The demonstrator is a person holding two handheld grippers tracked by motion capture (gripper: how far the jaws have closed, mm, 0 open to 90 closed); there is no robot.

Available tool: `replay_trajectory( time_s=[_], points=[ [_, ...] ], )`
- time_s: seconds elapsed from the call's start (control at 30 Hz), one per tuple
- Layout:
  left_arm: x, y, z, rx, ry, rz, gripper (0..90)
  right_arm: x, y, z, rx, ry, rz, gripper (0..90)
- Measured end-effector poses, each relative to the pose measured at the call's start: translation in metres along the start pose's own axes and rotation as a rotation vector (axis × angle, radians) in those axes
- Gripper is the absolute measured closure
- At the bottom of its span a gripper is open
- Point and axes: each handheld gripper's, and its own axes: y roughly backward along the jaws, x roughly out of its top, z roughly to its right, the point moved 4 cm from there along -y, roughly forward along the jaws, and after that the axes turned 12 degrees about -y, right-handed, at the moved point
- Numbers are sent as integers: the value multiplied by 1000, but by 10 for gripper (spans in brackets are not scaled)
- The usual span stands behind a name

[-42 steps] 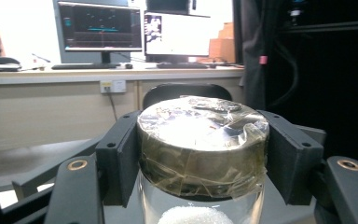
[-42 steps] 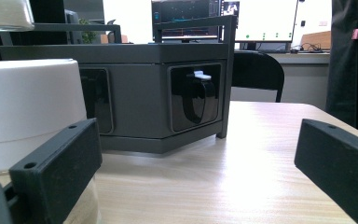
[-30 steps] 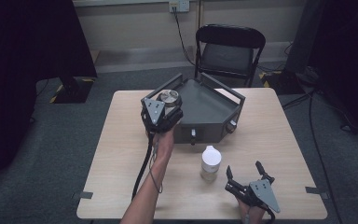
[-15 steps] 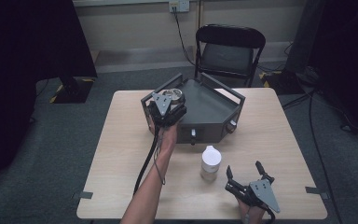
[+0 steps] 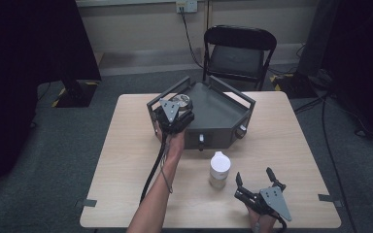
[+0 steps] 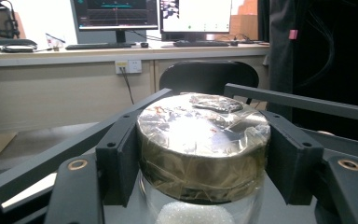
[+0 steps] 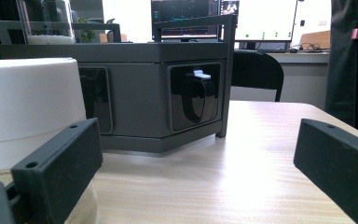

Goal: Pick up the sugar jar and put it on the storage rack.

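- A dark grey metal hexagonal tray unit with railings (image 5: 223,114) is placed on the far middle of the light wooden table (image 5: 121,160).
- A clear glass jar with a foil-taped lid (image 6: 203,140) is held at the tray unit's left corner, between the jaws of the left gripper (image 5: 174,116).
- A white-capped jar (image 5: 219,170) is set on the table in front of the tray unit, right of the left forearm.
- The right gripper (image 5: 257,187) is found at the near edge, just right of the white-capped jar.
- A black folding chair (image 5: 238,53) is placed behind the table.
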Motion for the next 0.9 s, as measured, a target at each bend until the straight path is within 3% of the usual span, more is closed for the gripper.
replay_trajectory(
  time_s=[0.47,0.53,0.6,0.67,0.77,0.9],
  points=[
    [2,-1,0,-3,-12,-17,336,0,0,0,0,0,0,0],
    [0,-3,2,20,-13,-21,181,0,0,0,0,-1,-1,0],
    [-1,-5,-2,5,34,-29,82,0,0,0,0,-1,-1,0],
    [-1,-5,-2,21,61,-37,0,0,0,0,0,0,0,0],
    [0,-5,-6,-6,84,-44,0,0,0,0,1,1,0,0],
    [1,-2,-5,4,71,-42,0,0,0,0,0,1,1,0]
  ],
)
